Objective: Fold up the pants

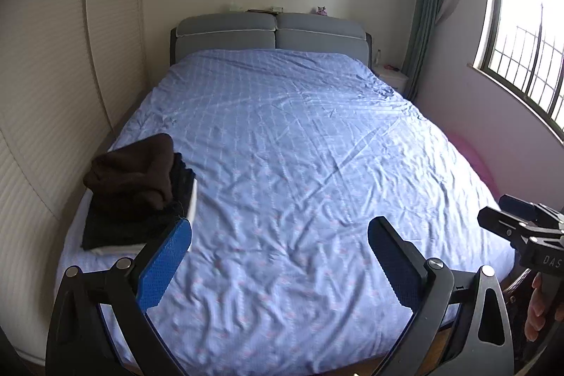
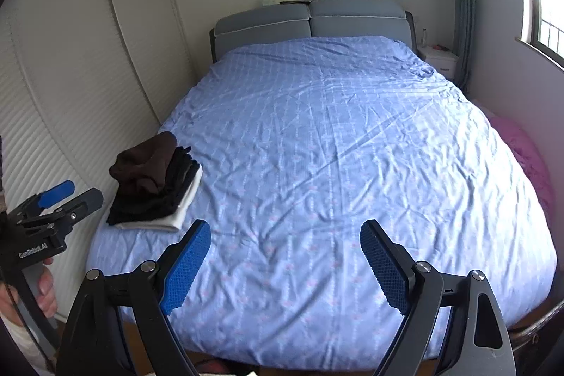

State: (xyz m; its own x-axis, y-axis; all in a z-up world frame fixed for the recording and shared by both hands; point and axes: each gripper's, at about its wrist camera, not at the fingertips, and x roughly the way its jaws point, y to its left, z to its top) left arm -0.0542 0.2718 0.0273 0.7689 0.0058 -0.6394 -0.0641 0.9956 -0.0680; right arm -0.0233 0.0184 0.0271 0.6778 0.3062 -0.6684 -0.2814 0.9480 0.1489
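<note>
Gaping wide, both grippers' fingers (image 1: 165, 266) (image 2: 384, 270) empty.

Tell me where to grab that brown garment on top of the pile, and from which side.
Pinch the brown garment at its raised, bunched far hump, coming from above on the bed's open side with the left tool; it sits loose atop the folded stack, so lift straight up.

Right tongs (image 2: 283, 265) gape empty over the bed (image 2: 317, 164); folded clothes (image 2: 155, 182), perhaps pants, lie left.
</note>
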